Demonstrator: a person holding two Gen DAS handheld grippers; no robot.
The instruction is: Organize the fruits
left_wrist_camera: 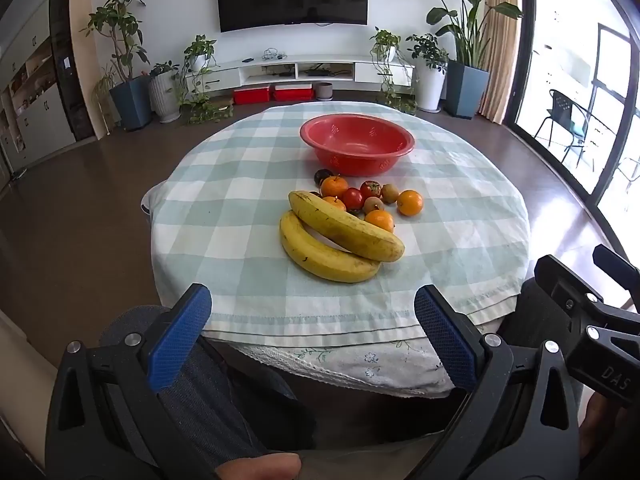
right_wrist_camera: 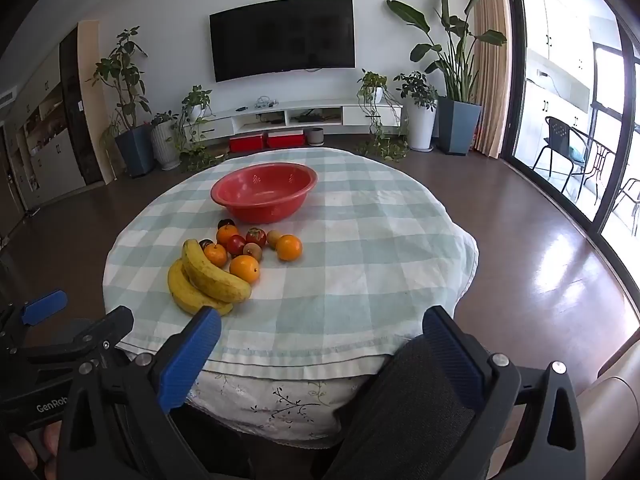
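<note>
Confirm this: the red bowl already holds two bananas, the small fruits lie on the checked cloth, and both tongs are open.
Wrong on the bananas. Both views show the red bowl empty; the two bananas lie on the checked cloth beside the small fruits. Left tongs and right tongs are open.

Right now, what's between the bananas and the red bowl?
A cluster of small fruit: oranges, red ones and brownish ones, lying on the cloth between the bananas and the red bowl. Both wrist views show it.

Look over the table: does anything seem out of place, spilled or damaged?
Nothing is spilled or damaged. The one oddity: the red bowl sits empty while the bananas, oranges and small fruits lie loose on the checked cloth just in front of it.
</note>
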